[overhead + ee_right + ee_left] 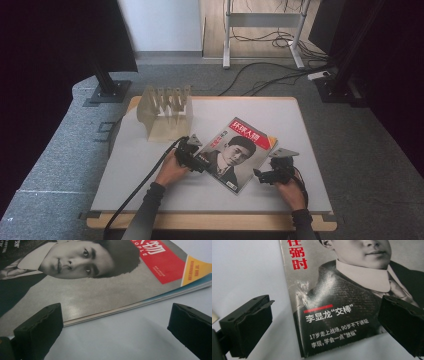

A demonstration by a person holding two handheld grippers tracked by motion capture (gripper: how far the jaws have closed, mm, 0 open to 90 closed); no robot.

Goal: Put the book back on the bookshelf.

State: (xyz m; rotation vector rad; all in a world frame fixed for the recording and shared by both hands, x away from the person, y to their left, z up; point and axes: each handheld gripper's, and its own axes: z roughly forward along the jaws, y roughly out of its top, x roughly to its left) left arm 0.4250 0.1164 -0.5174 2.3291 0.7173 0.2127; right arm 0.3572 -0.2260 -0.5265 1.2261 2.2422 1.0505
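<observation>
A magazine [239, 152] with a black-and-white portrait cover and a red title block lies flat and skewed on the grey table [150, 175]. My left gripper [194, 159] is open at the magazine's left edge. In the left gripper view its jaws straddle the creased spine [298, 293] near the lower corner. My right gripper [261, 176] is open at the magazine's right side. In the right gripper view the page edges [130, 306] run between the jaws, just above bare table. Neither gripper holds anything.
A pale wooden slotted rack [166, 112] stands at the table's back left, close to the left gripper. Black cables [145, 182] trail from both grippers toward the front edge. Beyond the table are stand bases [107, 92] and floor cables on carpet.
</observation>
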